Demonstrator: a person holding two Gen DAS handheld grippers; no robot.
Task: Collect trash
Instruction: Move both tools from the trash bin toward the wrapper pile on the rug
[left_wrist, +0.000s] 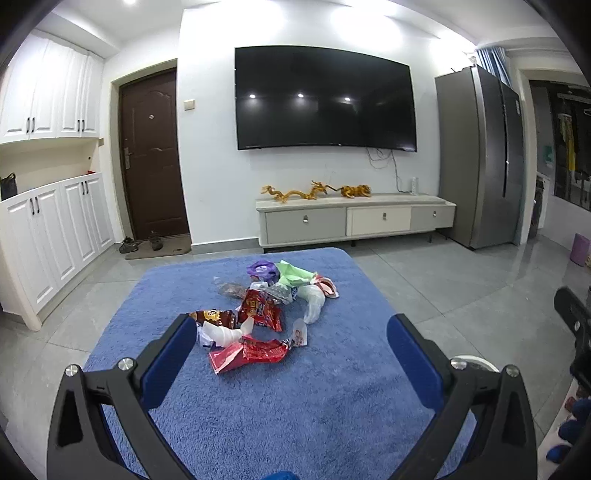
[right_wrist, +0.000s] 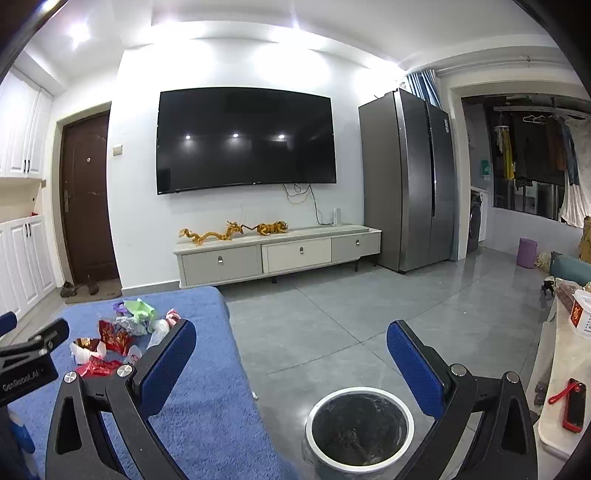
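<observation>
Two tools gaping — left tool (left_wrist: 291, 332) over wrappers (left_wrist: 258, 317), right tool (right_wrist: 291, 349) above bin (right_wrist: 360, 424)

left gripper (left_wrist: 291, 328) | black frame, blue pads, silver screws | right gripper (right_wrist: 291, 332) | same

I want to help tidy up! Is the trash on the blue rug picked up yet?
Nothing looks done yet. The wrappers all lie in a pile on the blue rug. The left gripper and right gripper are open and empty. The trash bin on the floor beside the rug waits for every piece.
</observation>
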